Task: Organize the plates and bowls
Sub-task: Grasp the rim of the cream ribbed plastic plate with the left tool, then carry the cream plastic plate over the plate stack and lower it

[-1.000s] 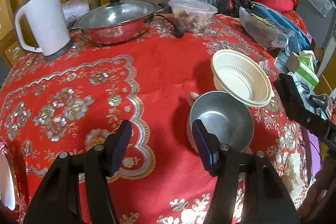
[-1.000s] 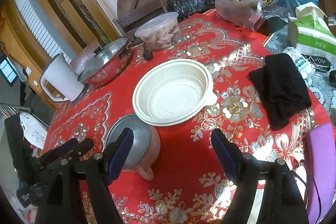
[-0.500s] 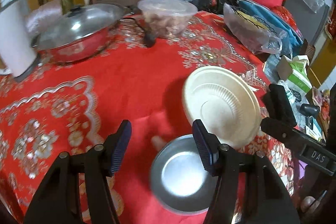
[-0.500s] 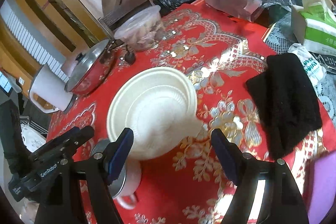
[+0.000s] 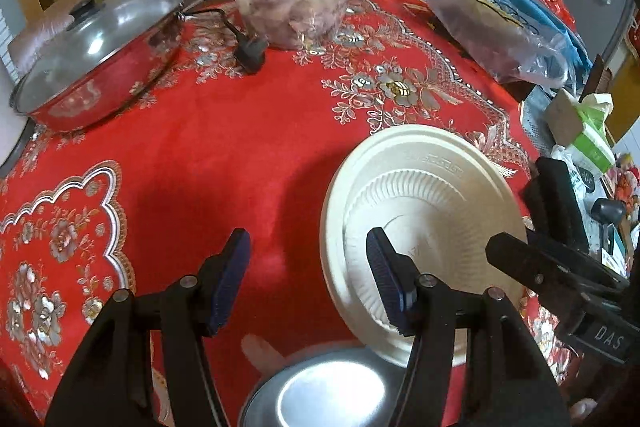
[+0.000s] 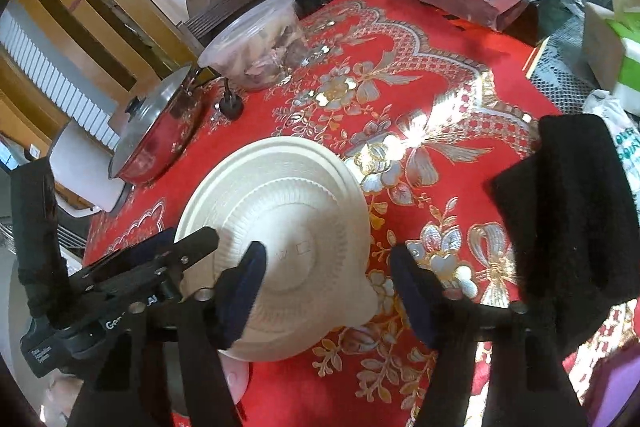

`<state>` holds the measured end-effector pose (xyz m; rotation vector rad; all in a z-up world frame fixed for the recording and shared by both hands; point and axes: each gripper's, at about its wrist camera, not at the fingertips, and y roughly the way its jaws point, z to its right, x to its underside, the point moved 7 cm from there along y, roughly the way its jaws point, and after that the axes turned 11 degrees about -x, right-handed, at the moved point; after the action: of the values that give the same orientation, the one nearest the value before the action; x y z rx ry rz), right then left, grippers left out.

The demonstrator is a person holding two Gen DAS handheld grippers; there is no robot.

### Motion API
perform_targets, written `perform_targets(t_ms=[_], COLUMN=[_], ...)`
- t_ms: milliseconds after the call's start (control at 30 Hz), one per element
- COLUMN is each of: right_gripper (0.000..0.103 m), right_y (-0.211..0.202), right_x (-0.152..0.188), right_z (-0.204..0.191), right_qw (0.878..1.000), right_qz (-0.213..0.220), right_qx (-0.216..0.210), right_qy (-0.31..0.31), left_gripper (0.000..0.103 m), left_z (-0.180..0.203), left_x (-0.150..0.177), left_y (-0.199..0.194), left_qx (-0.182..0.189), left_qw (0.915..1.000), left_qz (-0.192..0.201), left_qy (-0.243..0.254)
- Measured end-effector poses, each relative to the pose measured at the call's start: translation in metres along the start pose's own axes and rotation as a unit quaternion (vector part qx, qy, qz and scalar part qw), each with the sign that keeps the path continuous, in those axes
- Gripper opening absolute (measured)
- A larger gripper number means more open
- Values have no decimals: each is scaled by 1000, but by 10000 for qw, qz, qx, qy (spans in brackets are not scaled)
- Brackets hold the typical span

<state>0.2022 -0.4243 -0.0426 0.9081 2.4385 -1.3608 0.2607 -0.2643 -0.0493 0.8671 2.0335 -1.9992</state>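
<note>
Both the left claw (image 5: 306,285) and the right claw (image 6: 326,289) are spread wide, gripping nothing. One metal bowl (image 5: 320,389) sits by the desk's near edge; one cream bowl (image 5: 424,227) leans tilted over it. Beyond lies open red cloth (image 5: 224,131), then one lidded pan (image 5: 100,51) and one plastic tub (image 5: 294,5) at the far edge.

Disposable bowl (image 5: 424,227) upturned, tilted, on rim of metal bowl (image 5: 320,391) at 6 o'clock. Lidded pan (image 5: 96,55) at 10, food container (image 5: 294,7) at 12, plug (image 5: 250,53) between. Folded cloth (image 6: 572,223) at 3.
</note>
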Motion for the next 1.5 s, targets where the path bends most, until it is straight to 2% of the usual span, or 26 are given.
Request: perform_targets(t_ms=[33,67,100,133,200,467,867,1067,1267,1500], right_gripper=[49,48,45,41,37,37,39,40,40,43], right_y=[2,2,3,3,4,-5,-22,-21,-17,-12], right_x=[0,1,1,2,3,4,10,25,55,89], right_z=[0,0,0,-2,-6,-32,-99,-129,-159,-184], right_qw=[10000,10000,10000,9999,9998,9983,9938,9912,9856,9816], right_qz=[-17,-3,4,-7,-33,69,184,126,-18,-189], right_qx=[6,8,12,33,38,150,111,-5,-12,-224], right_qy=[-15,-25,-52,-97,-186,-559,-1092,-1320,-1689,-1888], left_gripper=[59,58,45,22,13,12,12,12,12,12], left_z=[0,1,2,3,6,-4,-49,-76,-104,-130], left_x=[0,0,0,0,3,3,1,20,45,78], left_y=[1,2,2,3,4,-7,-61,-84,-99,-112], left_qx=[32,101,132,128,195,204,32,-220,-455,-632], left_qw=[10000,9999,9999,9999,9997,9997,9981,9964,9936,9904], left_qz=[-4,-11,-4,-8,-91,39,509,707,807,870], left_qy=[-42,-70,-49,-5,89,-92,-354,-423,-643,-866])
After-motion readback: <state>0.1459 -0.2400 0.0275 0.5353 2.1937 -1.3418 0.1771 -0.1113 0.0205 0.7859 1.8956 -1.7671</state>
